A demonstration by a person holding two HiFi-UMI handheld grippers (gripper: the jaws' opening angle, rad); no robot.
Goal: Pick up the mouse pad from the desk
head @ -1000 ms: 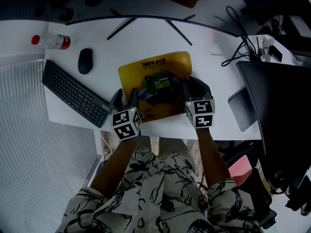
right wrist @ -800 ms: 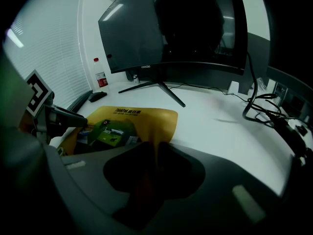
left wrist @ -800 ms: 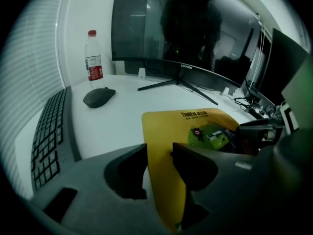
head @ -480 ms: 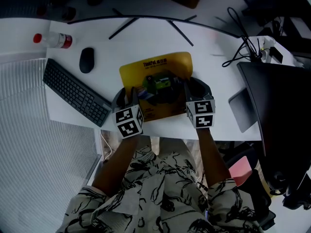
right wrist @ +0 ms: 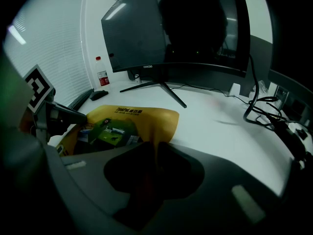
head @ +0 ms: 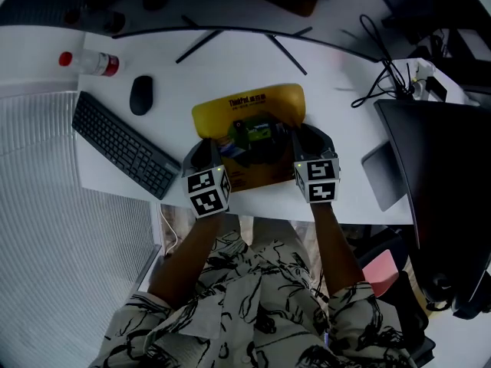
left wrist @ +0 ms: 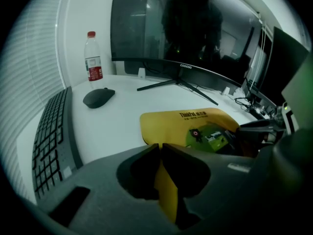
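Observation:
The yellow mouse pad [head: 249,112], with a green and dark print in its middle, lies on the white desk [head: 337,90] between my two grippers. My left gripper [head: 205,150] is shut on the pad's near-left edge; in the left gripper view the yellow edge [left wrist: 166,190] stands pinched between the dark jaws [left wrist: 160,153]. My right gripper [head: 301,138] is shut on the near-right edge, and in the right gripper view the pad [right wrist: 142,119] curls up into the jaws [right wrist: 155,153]. The pad's far end still rests on the desk.
A black keyboard [head: 123,146] lies left of the pad, with a black mouse [head: 140,95] and a red-capped bottle [head: 90,62] beyond it. A curved monitor's stand legs [head: 238,41] spread behind the pad. A dark screen [head: 437,167] and cables [head: 383,75] fill the right.
My left gripper's jaws have closed on the pad's near-left edge. The right gripper has kept its grip and place.

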